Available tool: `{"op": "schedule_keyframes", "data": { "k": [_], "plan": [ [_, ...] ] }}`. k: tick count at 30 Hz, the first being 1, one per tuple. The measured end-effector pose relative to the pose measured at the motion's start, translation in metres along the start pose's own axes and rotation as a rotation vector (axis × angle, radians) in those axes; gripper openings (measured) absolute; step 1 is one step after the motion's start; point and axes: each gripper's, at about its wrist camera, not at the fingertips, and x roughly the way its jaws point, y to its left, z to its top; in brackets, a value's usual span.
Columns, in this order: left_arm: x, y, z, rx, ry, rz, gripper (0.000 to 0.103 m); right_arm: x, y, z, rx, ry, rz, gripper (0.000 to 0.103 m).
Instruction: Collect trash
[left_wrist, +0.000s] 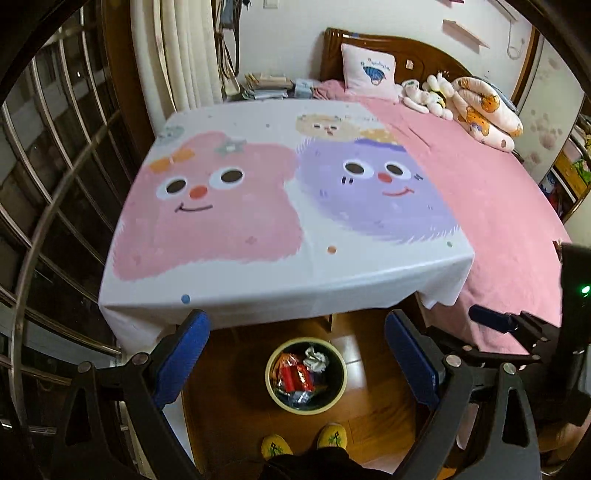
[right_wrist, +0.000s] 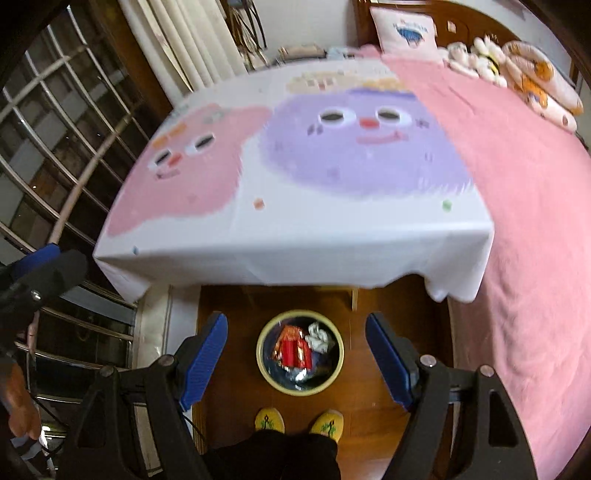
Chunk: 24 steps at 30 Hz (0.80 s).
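Blue-padded fingers of the left tool (left_wrist: 295, 354) stand wide apart in the lower part of the left wrist view, holding nothing. Between them, low in the frame centre, a round bin (left_wrist: 306, 374) with a pale yellow rim sits on the wooden floor (left_wrist: 236, 398). Inside it lies the trash (left_wrist: 295, 376): red and orange shiny wrappers on the left side, a crumpled white-grey wad at the upper right, and something silvery and blue toward the bottom. Just below the bin are two yellow slippers (left_wrist: 277, 446).

Filling the middle of that view, a counter (left_wrist: 207, 295) carries a white cloth printed with a pink and a purple cartoon face. At its right runs a bed (left_wrist: 498, 206) with a pink cover.

In the right wrist view, the right tool (right_wrist: 295, 358) is likewise spread wide and empty, framing the same bin at lower centre.
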Motion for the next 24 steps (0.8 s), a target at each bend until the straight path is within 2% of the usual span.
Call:
{"op": "schedule_keyframes", "data": {
  "k": [9, 17, 24],
  "plan": [
    [-0.023, -0.018, 0.006, -0.043, -0.063, 0.053, 0.095, -0.037, -0.002, 0.023, -0.013, -0.067, 0.015, 0.078],
    [-0.016, -0.029, 0.003, -0.075, -0.044, 0.098, 0.095, -0.047, -0.006, 0.028, -0.037, -0.109, -0.011, 0.078],
    [-0.011, -0.033, 0.008, -0.084, -0.037, 0.165, 0.095, -0.049, -0.009, 0.033, -0.064, -0.136, -0.009, 0.078]
  ]
}}
